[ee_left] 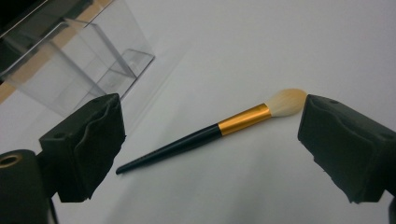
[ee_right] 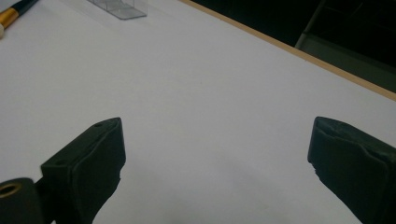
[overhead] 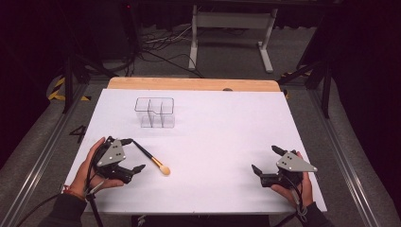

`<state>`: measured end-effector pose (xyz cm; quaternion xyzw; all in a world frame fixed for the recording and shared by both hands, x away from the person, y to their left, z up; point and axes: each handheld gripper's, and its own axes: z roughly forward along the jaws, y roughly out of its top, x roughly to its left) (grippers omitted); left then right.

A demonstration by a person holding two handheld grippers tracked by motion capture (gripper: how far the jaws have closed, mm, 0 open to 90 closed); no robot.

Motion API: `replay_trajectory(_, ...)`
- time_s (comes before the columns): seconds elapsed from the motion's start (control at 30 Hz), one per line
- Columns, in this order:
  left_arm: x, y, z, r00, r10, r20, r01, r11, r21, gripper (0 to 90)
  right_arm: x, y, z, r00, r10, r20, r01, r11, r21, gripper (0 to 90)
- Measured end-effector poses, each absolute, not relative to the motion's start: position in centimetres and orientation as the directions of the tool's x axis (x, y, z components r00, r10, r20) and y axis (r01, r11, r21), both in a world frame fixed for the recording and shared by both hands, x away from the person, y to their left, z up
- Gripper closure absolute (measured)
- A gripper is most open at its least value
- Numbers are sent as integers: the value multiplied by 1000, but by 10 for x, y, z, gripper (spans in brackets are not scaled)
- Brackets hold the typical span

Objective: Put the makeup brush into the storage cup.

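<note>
The left claw [ee_left: 210,140] gapes wide and holds nothing, the makeup brush [ee_left: 212,132] lying on the white bench [ee_left: 261,42] between its jaws, beside a clear organiser [ee_left: 79,70]. From above, the right claw [overhead: 268,162] is likewise wide and bare, well apart, with grey floor [overhead: 227,52] beyond the bench.

The worktop [overhead: 222,142] is a white sheet over a wooden board, whose bare edge shows along the far side. A makeup brush [overhead: 151,157] lies flat on it just ahead of the left claw [overhead: 132,155], between that claw's spread jaws in the left gripper view, its pale bristles toward the right claw [overhead: 267,161]. A clear plastic organiser [overhead: 155,112] with compartments stands on the sheet beyond the left claw, farther off than the brush. The sheet ahead of the right claw is plain white.
</note>
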<state>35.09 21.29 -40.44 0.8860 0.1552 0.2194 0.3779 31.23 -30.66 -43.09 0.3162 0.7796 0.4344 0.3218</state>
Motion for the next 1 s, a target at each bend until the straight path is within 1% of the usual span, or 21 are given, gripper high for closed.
replay_trajectory(0.03,355,208,-401,869,407,281,101,-703,704,79,313,-306,-432,-596,769,-230,219,431,875,50)
replay_trajectory(0.07,361,201,-397,879,363,308,83,-754,651,80,314,-306,-433,-601,766,-229,226,437,871,51)
replay_trajectory(0.1,361,201,-397,879,363,308,83,-754,651,89,314,-306,-433,-601,766,-229,226,437,871,51)
replay_trajectory(0.13,364,196,-395,890,323,321,66,-789,610,89,315,-306,-435,-602,765,-229,232,442,867,51)
replay_trajectory(0.17,370,191,-393,900,276,336,44,-826,561,121,315,-306,-435,-605,763,-228,237,446,863,51)
replay_trajectory(0.2,372,187,-393,900,265,346,41,-843,537,107,316,-306,-436,-606,762,-228,242,451,859,50)
replay_trajectory(0.23,381,179,-392,907,238,349,42,-873,486,89,317,-305,-437,-608,761,-227,246,452,858,51)
replay_trajectory(0.27,385,176,-393,916,215,337,38,-886,462,79,317,-305,-437,-611,759,-226,248,454,856,51)
replay_trajectory(0.3,385,176,-393,916,215,337,38,-886,462,70,317,-305,-437,-611,759,-226,248,454,856,51)
replay_trajectory(0.33,390,171,-396,924,190,333,30,-901,432,70,317,-304,-438,-614,757,-223,251,455,854,51)
replay_trajectory(0.5,406,161,-410,952,147,268,43,-932,359,94,316,-302,-440,-623,748,-229,256,471,844,51)
replay_trajectory(0.53,410,159,-413,957,128,261,40,-947,320,100,317,-302,-440,-623,749,-226,261,471,842,51)
replay_trajectory(0.57,413,156,-416,962,110,252,35,-958,286,124,317,-302,-441,-625,747,-227,266,477,838,51)
replay_trajectory(0.67,418,150,-422,974,82,210,24,-964,265,151,320,-303,-443,-620,751,-225,282,482,830,53)
replay_trajectory(0.7,419,148,-424,974,74,214,19,-968,249,153,320,-303,-443,-622,751,-222,284,481,829,53)
replay_trajectory(0.73,419,148,-424,974,74,214,19,-968,249,153,320,-303,-443,-622,751,-222,284,481,829,53)
replay_trajectory(0.83,425,138,-430,983,42,181,5,-979,203,150,320,-301,-444,-626,747,-224,287,487,825,54)
replay_trajectory(0.9,428,136,-430,985,37,167,3,-980,200,118,320,-301,-445,-628,745,-225,287,491,822,54)
replay_trajectory(0.93,428,136,-430,985,37,167,3,-980,200,128,320,-301,-445,-628,745,-225,287,491,822,54)
replay_trajectory(1.0,432,134,-431,994,30,107,8,-980,198,136,320,-302,-445,-629,746,-219,290,486,824,54)
